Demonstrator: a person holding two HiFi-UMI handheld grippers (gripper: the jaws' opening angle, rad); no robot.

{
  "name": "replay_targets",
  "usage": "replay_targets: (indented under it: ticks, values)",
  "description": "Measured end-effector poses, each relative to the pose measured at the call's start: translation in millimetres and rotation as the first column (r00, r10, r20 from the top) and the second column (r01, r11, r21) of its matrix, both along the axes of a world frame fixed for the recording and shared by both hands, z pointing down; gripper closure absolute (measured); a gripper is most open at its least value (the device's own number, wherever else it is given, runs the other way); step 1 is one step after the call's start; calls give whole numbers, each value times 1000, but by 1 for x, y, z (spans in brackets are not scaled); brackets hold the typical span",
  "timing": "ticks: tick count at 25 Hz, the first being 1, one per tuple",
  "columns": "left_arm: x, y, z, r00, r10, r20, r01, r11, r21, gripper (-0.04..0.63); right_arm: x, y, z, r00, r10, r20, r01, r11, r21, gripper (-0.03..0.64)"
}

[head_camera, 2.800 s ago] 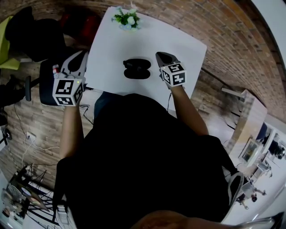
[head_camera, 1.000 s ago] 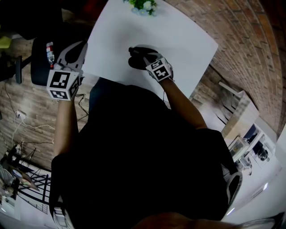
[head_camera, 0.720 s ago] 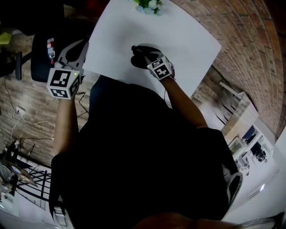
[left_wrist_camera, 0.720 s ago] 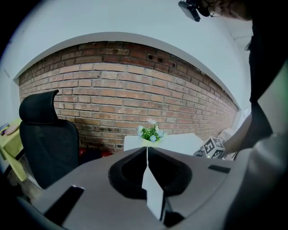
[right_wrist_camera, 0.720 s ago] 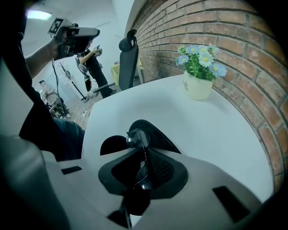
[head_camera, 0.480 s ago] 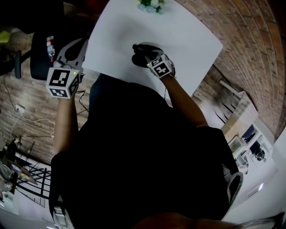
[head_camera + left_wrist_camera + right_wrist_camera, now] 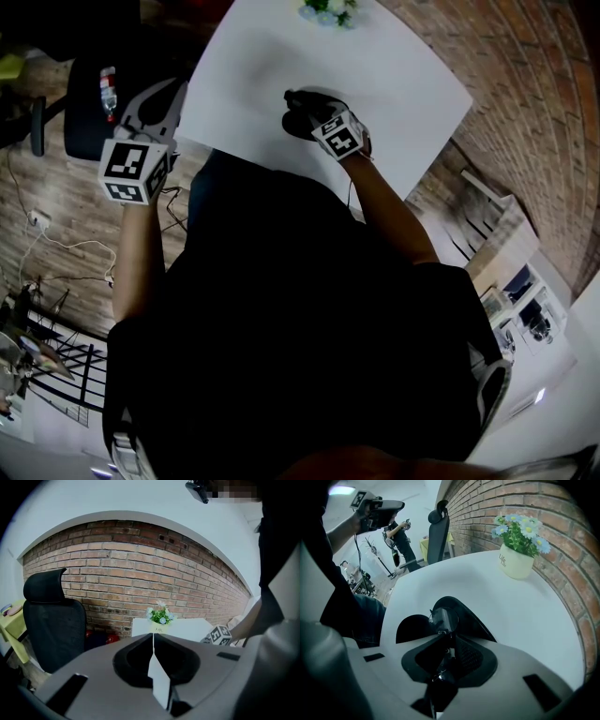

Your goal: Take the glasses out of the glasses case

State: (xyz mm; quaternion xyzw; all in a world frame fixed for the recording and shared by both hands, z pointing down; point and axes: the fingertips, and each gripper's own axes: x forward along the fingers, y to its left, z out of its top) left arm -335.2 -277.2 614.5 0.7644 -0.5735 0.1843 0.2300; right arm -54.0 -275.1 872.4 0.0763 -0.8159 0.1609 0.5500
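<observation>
The black glasses case lies open on the white table, its other half to the left. My right gripper is right over it, jaws shut on the glasses, one clear lens showing just past the tips. In the head view the right gripper covers most of the case near the table's front edge. My left gripper is held off the table to the left, jaws shut with nothing between them.
A small pot of flowers stands at the table's far edge. A black office chair is left of the table, in front of a brick wall. A person stands far off in the right gripper view.
My right gripper moved from beside the case onto it and now grips the glasses. Over the last second it barely shifted. The left gripper stayed off to the left.
</observation>
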Motion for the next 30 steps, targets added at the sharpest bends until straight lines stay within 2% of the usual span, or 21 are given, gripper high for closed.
replay_targets:
  ticks: [16, 30]
  values:
    - [7, 1, -3, 1000, 21, 9, -21, 1000, -10, 583, -3, 0, 3, 999, -33, 2, 33, 999, 9, 572]
    - [17, 16, -24, 999, 21, 38, -22, 1000, 23, 583, 0, 8, -8, 999, -40, 26, 40, 999, 13, 592]
